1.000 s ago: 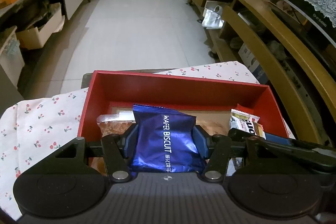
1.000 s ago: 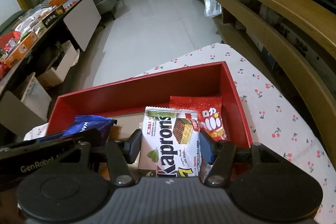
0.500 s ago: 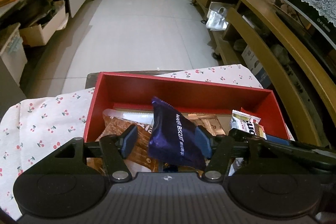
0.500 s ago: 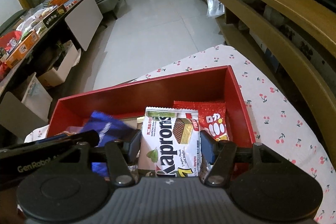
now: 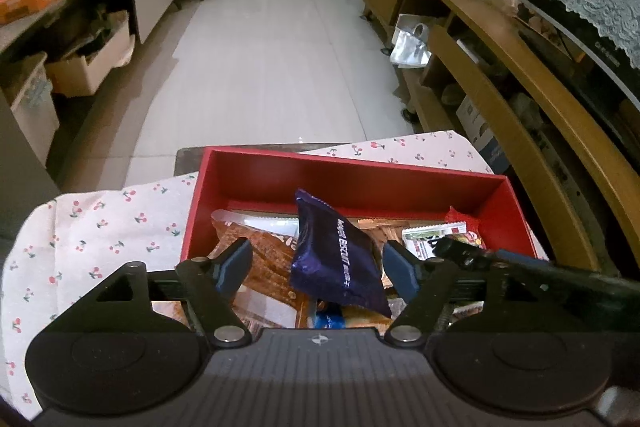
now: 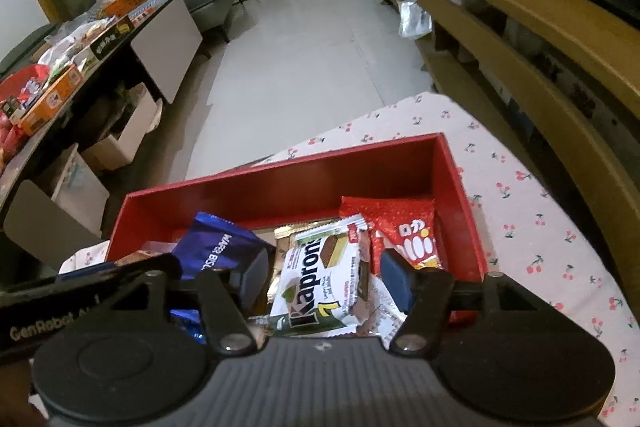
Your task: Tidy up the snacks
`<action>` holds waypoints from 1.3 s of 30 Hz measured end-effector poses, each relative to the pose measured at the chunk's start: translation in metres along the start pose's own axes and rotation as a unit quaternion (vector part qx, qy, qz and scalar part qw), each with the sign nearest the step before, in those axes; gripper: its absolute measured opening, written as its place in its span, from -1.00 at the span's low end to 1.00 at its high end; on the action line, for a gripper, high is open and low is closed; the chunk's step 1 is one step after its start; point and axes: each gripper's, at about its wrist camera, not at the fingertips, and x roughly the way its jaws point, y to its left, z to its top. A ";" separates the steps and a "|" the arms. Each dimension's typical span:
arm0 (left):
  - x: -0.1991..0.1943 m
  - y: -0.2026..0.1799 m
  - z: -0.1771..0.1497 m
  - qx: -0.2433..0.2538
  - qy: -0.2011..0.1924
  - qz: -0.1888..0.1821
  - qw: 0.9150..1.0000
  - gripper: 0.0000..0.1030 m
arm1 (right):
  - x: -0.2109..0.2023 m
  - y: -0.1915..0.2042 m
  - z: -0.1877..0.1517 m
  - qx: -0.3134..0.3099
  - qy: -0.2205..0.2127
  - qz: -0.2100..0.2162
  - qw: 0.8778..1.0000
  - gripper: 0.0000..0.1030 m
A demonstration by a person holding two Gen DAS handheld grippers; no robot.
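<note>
left hand-held gripper (image 5: 318, 263): jaws spread wide, nothing pinched. The blue pads sit either side of the pack with a gap on each side, low center of the left wrist view.

blue wafer biscuit pack (image 5: 338, 259): loose inside the box, tilted up on one corner, leaning on the other snacks. In the right wrist view it shows at center left (image 6: 218, 247), partly behind the other tool's arm.

right hand-held gripper (image 6: 320, 277): also open. Both pads stand clear of the wrapper between them, so it's not squeezing anything.

Kaprons wafer pack (image 6: 324, 281): white wrapper with a green corner, lying between the right tool's fingers, low center of that view, on top of some silvery wrappers.

red snack bag (image 6: 404, 231): just right of the Kaprons pack, against the box's right wall.

brown snack bag (image 5: 260, 259): clear-topped bag under and left of the blue pack, near the box's left wall.

red box (image 5: 352, 173): open-topped, middle of both views, holds all the snacks. Sits on the cloth.

table (image 5: 100, 227): covered with a white cherry-print cloth, box on top of it. Bare dark corner peeks out at the box's far left.

wooden shelf unit (image 5: 500, 67): runs along the right side of both views, cluttered.
</note>
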 end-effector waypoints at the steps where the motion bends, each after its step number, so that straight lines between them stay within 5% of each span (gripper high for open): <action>1: -0.002 -0.001 -0.002 0.005 -0.002 0.002 1.000 0.54 | -0.003 -0.001 0.000 0.008 -0.003 0.001 1.000 0.36; 10: -0.032 0.000 -0.020 0.011 -0.036 0.020 0.999 0.69 | -0.044 -0.003 -0.014 0.018 -0.025 0.003 1.000 0.38; 16: -0.053 0.003 -0.040 0.019 -0.049 0.043 0.998 0.99 | -0.073 0.004 -0.039 0.002 -0.029 -0.003 1.000 0.39; 39: -0.105 0.003 -0.110 0.043 -0.054 0.066 0.995 1.00 | -0.144 0.008 -0.127 -0.015 -0.039 -0.019 0.999 0.40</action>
